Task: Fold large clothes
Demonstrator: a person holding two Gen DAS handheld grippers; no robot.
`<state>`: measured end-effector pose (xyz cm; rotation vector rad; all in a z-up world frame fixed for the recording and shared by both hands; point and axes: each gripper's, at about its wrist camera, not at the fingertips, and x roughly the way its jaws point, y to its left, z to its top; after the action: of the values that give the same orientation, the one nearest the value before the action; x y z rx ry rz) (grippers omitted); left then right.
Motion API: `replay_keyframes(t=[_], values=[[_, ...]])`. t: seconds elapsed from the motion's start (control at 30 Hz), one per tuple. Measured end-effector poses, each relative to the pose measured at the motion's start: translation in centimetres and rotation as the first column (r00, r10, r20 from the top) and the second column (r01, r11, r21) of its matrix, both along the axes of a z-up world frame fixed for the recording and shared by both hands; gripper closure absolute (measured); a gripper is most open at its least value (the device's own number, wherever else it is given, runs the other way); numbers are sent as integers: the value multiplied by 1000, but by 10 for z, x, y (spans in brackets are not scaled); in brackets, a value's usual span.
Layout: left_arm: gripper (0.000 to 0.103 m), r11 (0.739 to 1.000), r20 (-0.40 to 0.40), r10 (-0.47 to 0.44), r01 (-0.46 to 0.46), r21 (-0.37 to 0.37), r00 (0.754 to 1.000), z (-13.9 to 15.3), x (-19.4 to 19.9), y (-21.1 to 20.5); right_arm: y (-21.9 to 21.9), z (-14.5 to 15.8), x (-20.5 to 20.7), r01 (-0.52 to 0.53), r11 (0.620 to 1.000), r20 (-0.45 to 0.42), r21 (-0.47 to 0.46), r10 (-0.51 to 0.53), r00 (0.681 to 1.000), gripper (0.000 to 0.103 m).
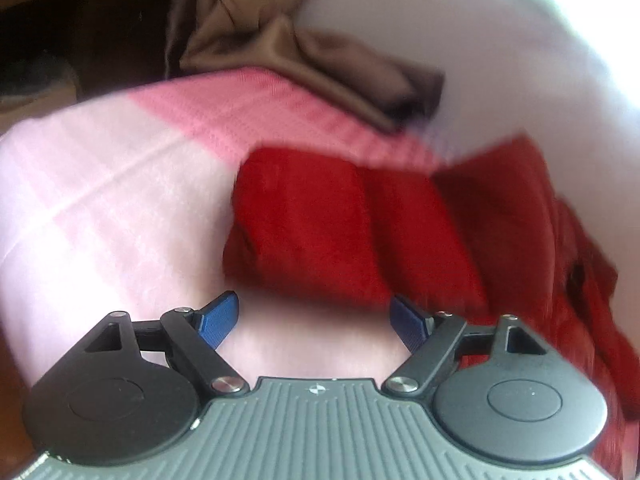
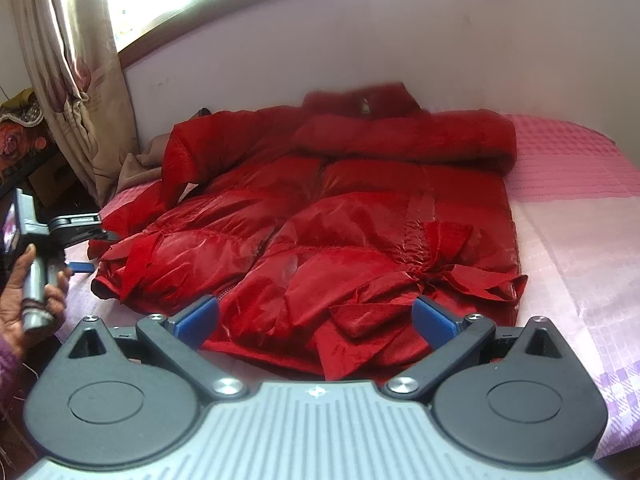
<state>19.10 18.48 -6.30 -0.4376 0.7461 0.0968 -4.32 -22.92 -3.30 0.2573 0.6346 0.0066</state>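
A large red padded jacket (image 2: 320,208) lies spread on a pink checked bedsheet (image 2: 580,208), collar toward the wall, one sleeve folded across the chest. My right gripper (image 2: 316,320) is open and empty, just above the jacket's near hem. In the left wrist view, which is blurred, my left gripper (image 1: 314,320) is open and empty above the sheet (image 1: 100,208), just short of a red sleeve end (image 1: 320,232). The left gripper also shows in the right wrist view (image 2: 86,248), held in a hand at the jacket's left edge.
A white wall (image 2: 360,40) runs behind the bed. A patterned curtain (image 2: 68,60) and bright window stand at the left. Brown cloth (image 1: 304,60) lies bunched at the bed's far edge. A person's hand (image 2: 24,300) is at the left.
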Motion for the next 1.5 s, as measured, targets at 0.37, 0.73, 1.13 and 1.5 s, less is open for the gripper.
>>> replay_keyframes(t=[0.37,0.73,1.13,1.5], values=[[92,965,33,233,-235,119,972,17,42,34,-3,-10,18,2,1000,-43,14,-2,999,0],[81,955,107,132,-156,253,985,30,12,30,-22,-6,30,25,998,-31,50,-23,999,0],[12,901,313,-72,-73,428,947,75,-63,-49,-23,-1,25,76,997,-52,-21,-77,996,0],[0,839,350,-340,114,531,873,77,-133,-133,-24,2,16,96,993,-45,-65,-99,994,0]])
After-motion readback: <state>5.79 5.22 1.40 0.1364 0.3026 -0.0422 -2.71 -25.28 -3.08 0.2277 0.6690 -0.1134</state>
